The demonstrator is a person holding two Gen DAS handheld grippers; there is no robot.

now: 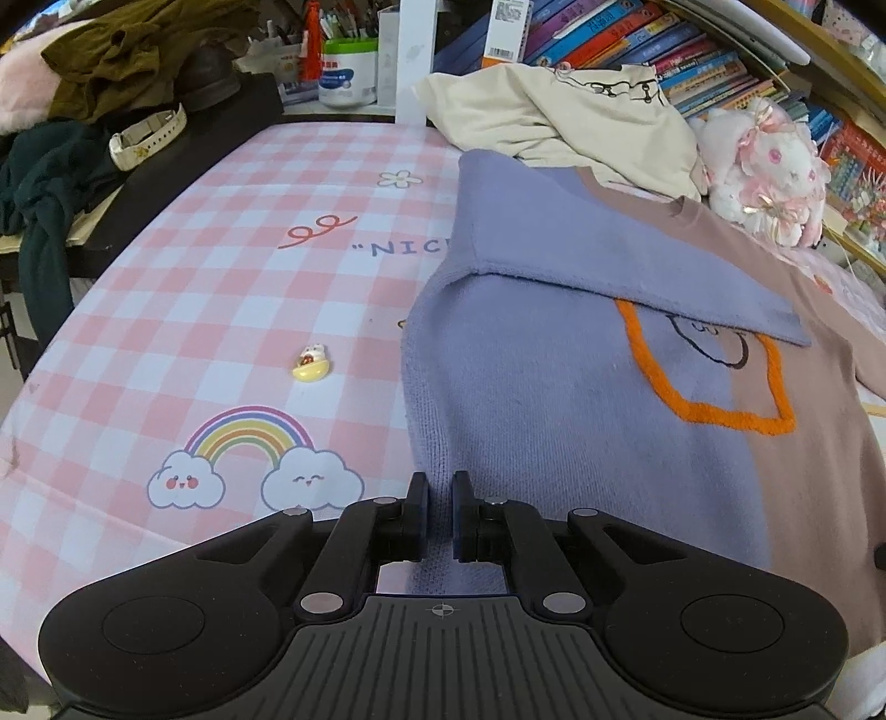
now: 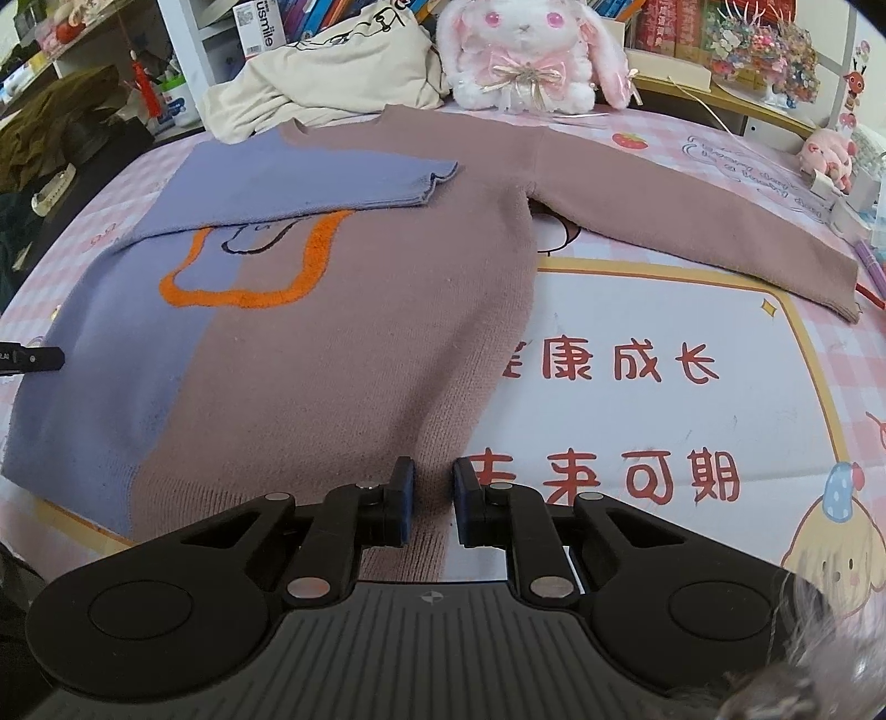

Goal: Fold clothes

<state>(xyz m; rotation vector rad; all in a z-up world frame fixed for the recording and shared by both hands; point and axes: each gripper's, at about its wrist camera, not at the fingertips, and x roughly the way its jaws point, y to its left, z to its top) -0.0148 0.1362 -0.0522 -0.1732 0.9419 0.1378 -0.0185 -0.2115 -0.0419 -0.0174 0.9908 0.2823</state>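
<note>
A purple and brown sweater with an orange outline design lies flat on the table. Its purple sleeve is folded across the chest; its brown sleeve stretches out to the right. In the left wrist view the sweater fills the right half. My left gripper is shut on the sweater's purple bottom-left hem. My right gripper is shut on the brown bottom-right hem. The left gripper's tip shows at the sweater's left edge in the right wrist view.
A small yellow toy lies on the pink checked cloth. A cream garment and a white plush rabbit lie behind the sweater. Dark clothes and books crowd the back. Pens lie far right.
</note>
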